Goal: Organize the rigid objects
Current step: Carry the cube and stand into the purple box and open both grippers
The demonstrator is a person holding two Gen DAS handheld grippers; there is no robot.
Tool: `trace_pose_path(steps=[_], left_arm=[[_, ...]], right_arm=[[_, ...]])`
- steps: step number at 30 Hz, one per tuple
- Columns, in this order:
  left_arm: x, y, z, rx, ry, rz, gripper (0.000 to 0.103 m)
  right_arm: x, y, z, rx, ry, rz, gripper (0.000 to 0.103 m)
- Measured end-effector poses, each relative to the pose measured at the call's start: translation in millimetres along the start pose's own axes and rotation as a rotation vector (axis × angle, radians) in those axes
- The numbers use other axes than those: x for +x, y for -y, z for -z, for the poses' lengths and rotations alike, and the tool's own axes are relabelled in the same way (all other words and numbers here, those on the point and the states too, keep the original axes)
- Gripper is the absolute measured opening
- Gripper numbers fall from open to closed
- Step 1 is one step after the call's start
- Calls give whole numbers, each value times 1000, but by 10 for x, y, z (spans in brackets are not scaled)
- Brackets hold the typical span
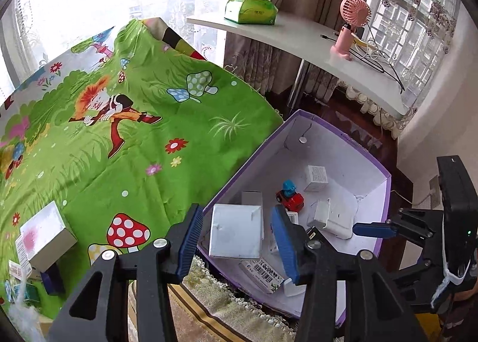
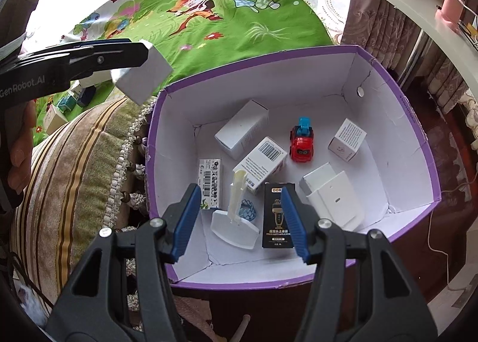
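Left gripper: jaws apart, with a white box between the pads. A thin gap shows on each side of it, so the pads do not press on it.
White box: in the air above the left rim of the purple box, at the tip of the left gripper.
Right gripper: jaws wide apart and holding nothing, pointing down into the purple box.
Under the right gripper: a white plastic piece and a black carton, both lying on the floor of the purple box.
Purple box, inside: a red toy car near the middle, several white cartons around it, and a flat white device toward the right wall.
Hand: on the handle of the left gripper.
Cushion: striped, just beside the left wall of the purple box.
Cloth: green with mushrooms, behind the purple box. Another carton and some small boxes lie on it.
Shelf: white, bearing a green tissue pack and a pink fan.
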State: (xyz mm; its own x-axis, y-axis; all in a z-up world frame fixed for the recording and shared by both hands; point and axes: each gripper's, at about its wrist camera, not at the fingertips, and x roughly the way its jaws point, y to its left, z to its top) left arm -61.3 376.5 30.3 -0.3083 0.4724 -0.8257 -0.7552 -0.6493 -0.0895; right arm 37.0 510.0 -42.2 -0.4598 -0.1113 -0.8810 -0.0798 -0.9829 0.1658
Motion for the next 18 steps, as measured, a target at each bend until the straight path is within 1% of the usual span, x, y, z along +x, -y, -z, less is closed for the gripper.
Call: trace_pose_path(steps=[1, 3, 7, 11, 18], left_arm=[[0, -22, 6, -8, 0, -2, 58], [-20, -54, 30, -13, 5, -2, 60], [-118, -157, 96, -32, 18, -4, 61], [-248, -320, 186, -74, 38, -6, 61], [-475, -641, 441, -150, 69, -35, 61]], right_arm=[[-1, 0, 1, -1, 1, -2, 60], [1, -1, -4, -2, 0, -1, 60], [-16, -34, -20, -6, 9, -7, 60], [-38, -95, -54, -15, 19, -13, 60], [-67, -290, -166, -46, 37, -31, 60]])
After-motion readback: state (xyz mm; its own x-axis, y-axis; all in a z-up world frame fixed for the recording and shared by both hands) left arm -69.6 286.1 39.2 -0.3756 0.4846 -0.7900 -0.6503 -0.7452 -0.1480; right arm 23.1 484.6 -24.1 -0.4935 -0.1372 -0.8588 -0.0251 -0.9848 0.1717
